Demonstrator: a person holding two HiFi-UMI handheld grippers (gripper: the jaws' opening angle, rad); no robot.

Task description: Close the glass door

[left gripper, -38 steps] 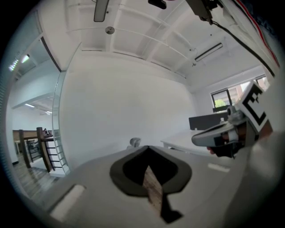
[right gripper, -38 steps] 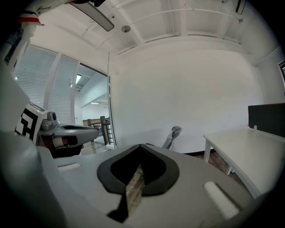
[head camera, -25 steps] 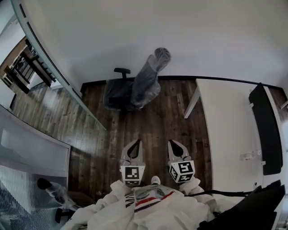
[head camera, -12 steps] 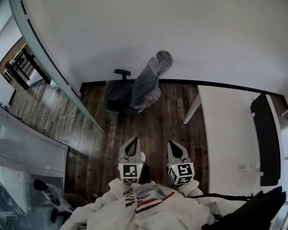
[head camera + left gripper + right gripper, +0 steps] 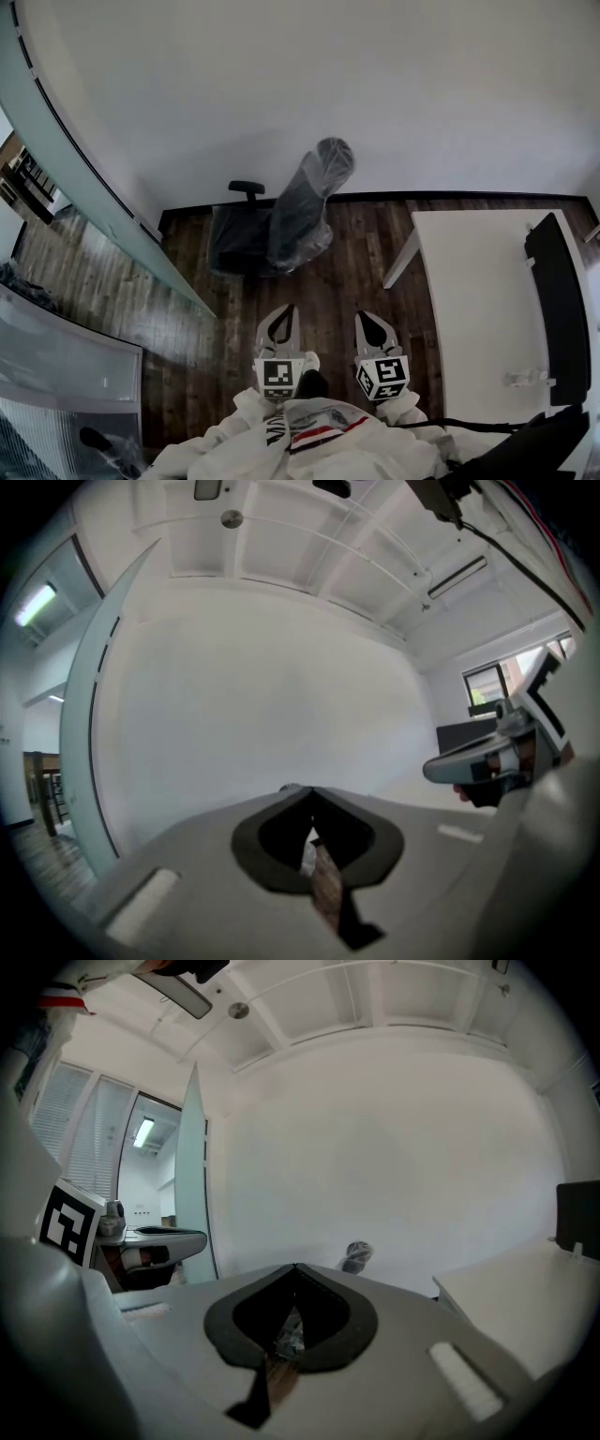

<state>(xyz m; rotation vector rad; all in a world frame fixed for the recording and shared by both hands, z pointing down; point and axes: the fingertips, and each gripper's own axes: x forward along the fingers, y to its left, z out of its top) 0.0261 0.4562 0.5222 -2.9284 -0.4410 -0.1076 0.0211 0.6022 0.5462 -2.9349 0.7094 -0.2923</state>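
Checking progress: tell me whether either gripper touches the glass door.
No: left gripper and right gripper hover over the wooden floor, clear of the glass door.

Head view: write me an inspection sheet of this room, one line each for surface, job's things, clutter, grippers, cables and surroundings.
Surface: dark wood floor; white table at the right.
Job's things: glass door stands open at the left, apart from both grippers.
Clutter: plastic-wrapped office chair by the wall; black panel and small white item on the table.
Grippers: left gripper and right gripper side by side above the floor, jaws together, nothing held.
Cables: thin black cable beside the person's clothing, lower right.
Surroundings: white wall; glazed partition at lower left.
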